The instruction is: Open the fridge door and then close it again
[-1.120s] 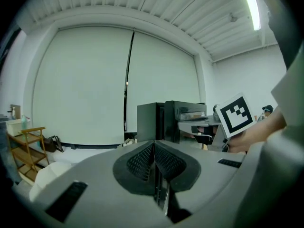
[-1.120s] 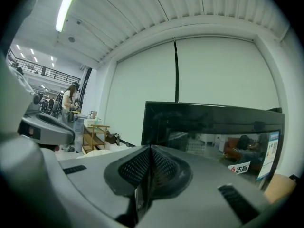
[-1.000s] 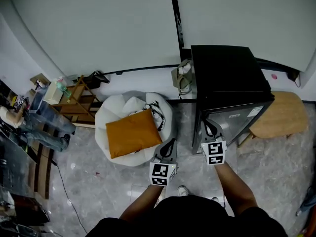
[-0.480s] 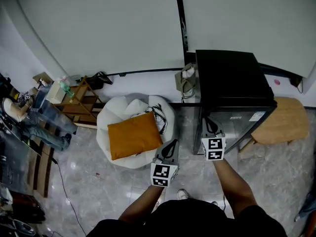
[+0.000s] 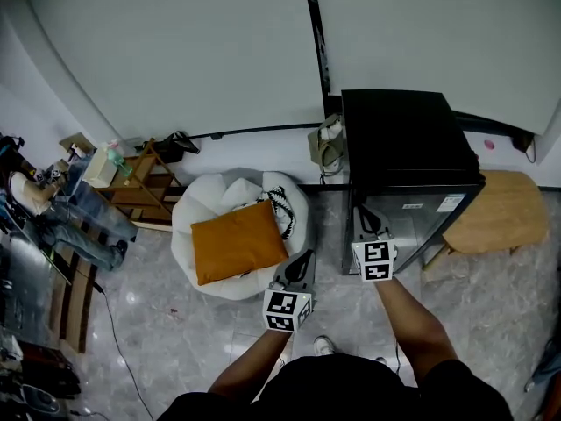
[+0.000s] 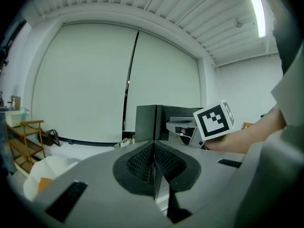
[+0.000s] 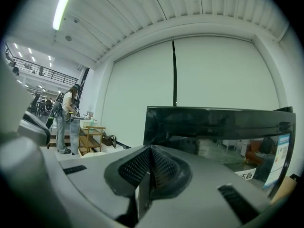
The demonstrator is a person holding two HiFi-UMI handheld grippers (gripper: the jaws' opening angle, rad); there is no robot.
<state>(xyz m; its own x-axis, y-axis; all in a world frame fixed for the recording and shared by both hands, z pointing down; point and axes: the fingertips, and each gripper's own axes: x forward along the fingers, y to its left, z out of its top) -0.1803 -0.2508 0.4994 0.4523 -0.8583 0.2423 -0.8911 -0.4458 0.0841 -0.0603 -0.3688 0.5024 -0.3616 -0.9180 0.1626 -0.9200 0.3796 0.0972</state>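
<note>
A small black fridge (image 5: 403, 134) stands against the wall with its glossy door (image 5: 412, 213) closed. My right gripper (image 5: 365, 222) hangs just in front of the door's upper left corner, and its jaws are shut with nothing in them. In the right gripper view the door (image 7: 218, 132) fills the space right behind the closed pads of that gripper (image 7: 150, 167). My left gripper (image 5: 303, 260) hovers to the left of the fridge, above the floor, shut and holding nothing. The left gripper view shows its own jaws (image 6: 154, 161) closed, and beyond them the fridge (image 6: 149, 122) with the right gripper's marker cube (image 6: 214, 121).
A white beanbag (image 5: 206, 204) with an orange cushion (image 5: 237, 239) lies left of the fridge. A round wooden stool (image 5: 504, 204) stands at its right, and a bag (image 5: 326, 143) sits beside its back corner. A wooden rack (image 5: 140, 178) and a person (image 5: 83, 217) are at the far left.
My right gripper has edged a little closer to the fridge door. The left gripper has stayed where it was, and the door remains closed.
</note>
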